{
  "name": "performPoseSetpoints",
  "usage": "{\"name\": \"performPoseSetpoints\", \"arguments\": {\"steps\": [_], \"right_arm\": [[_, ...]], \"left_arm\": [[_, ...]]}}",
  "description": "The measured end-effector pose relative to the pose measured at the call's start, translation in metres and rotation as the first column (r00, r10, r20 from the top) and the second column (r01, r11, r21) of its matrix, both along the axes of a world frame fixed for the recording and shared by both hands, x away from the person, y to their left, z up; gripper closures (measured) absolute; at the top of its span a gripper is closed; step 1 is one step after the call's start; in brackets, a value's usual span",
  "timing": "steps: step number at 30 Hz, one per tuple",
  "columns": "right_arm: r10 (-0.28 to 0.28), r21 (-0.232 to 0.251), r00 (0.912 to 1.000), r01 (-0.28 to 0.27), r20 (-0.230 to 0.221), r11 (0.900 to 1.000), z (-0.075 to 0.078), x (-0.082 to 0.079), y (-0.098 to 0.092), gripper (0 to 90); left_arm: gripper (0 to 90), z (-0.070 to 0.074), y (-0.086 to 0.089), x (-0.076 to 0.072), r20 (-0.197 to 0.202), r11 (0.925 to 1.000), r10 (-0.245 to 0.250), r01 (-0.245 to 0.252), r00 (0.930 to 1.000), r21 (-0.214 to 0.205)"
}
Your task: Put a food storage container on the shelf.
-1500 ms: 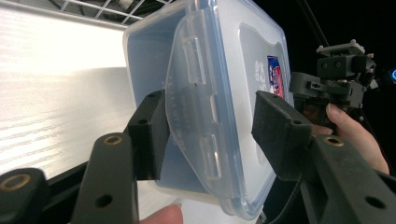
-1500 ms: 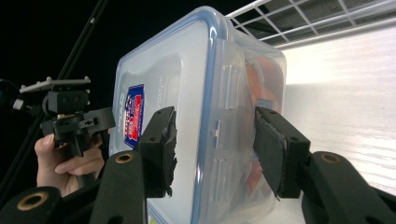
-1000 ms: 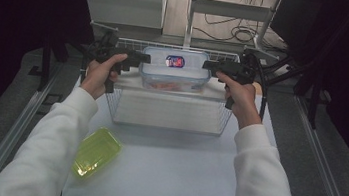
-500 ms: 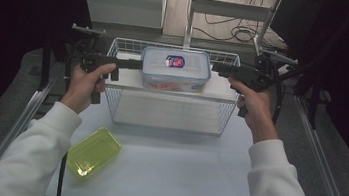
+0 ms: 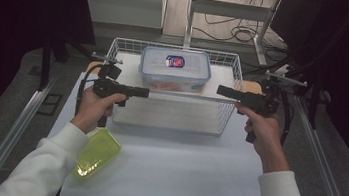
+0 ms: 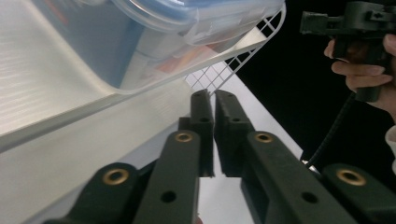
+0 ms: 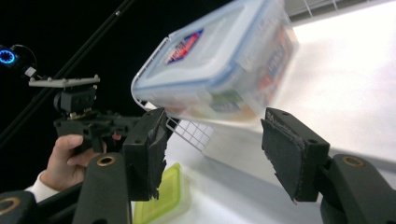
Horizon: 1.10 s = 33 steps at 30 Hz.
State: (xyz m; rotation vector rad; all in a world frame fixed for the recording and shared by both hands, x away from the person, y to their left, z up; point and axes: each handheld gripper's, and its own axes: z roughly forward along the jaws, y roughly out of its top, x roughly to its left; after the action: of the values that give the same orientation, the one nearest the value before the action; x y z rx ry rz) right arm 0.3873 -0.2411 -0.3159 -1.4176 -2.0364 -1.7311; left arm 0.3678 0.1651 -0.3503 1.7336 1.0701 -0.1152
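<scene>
A clear food container with a blue-rimmed lid [image 5: 175, 68] rests at the back of a white wire basket [image 5: 118, 47]. My left gripper [image 5: 146, 93] hovers at the basket's left side and points right, shut with nothing in it; the left gripper view has its jaws [image 6: 212, 95] pressed together below the container [image 6: 140, 42]. My right gripper [image 5: 220, 89] hovers at the basket's right side and points left. Its jaws [image 7: 215, 126] have just been opening and stand wide apart with nothing between them, short of the container [image 7: 219, 60].
A yellow-green plastic lid [image 5: 98, 151] lies on the white table [image 5: 177, 179] near the left forearm, also in the right gripper view [image 7: 163, 196]. Metal rails run along both table sides. Cables lie on the floor behind the basket.
Both hands have drawn apart and back from the container's sides, left one leftward, right one rightward. The container stays in the basket. The left jaws have closed.
</scene>
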Motion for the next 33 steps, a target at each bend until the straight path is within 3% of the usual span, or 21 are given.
{"name": "performPoseSetpoints", "arguments": {"steps": [4, 8, 20, 27, 33], "right_arm": [[0.005, -0.005, 0.9998, -0.005, -0.020, 1.0000, -0.018, -0.001, -0.008, 39.8], [0.008, -0.004, 0.9997, -0.008, -0.024, 1.0000, -0.026, -0.001, -0.011, 39.6], [0.027, -0.018, 0.9993, -0.028, -0.026, 0.9994, -0.031, -0.001, -0.007, 39.4], [0.039, -0.031, 0.9990, -0.040, -0.024, 0.9987, -0.031, -0.003, -0.003, 39.0], [0.054, -0.047, 0.9984, -0.055, -0.014, 0.9974, -0.035, -0.013, 0.000, 38.5]], "left_arm": [[90.0, -0.001, -0.005, 0.012, -0.007, 0.9999, 0.012, -0.012, 0.9999, 0.012], [90.0, -0.001, -0.004, 0.018, -0.013, 0.9997, 0.023, -0.023, 0.9997, 0.013], [90.0, -0.002, -0.002, 0.029, -0.032, 0.9988, 0.048, -0.048, 0.9983, -0.007], [82.6, 0.002, -0.001, 0.012, -0.006, 0.9993, 0.033, -0.033, 0.9994, -0.016], [61.1, 0.002, -0.003, -0.027, 0.046, 0.9995, 0.018, -0.019, 0.9988, 0.025]]}}
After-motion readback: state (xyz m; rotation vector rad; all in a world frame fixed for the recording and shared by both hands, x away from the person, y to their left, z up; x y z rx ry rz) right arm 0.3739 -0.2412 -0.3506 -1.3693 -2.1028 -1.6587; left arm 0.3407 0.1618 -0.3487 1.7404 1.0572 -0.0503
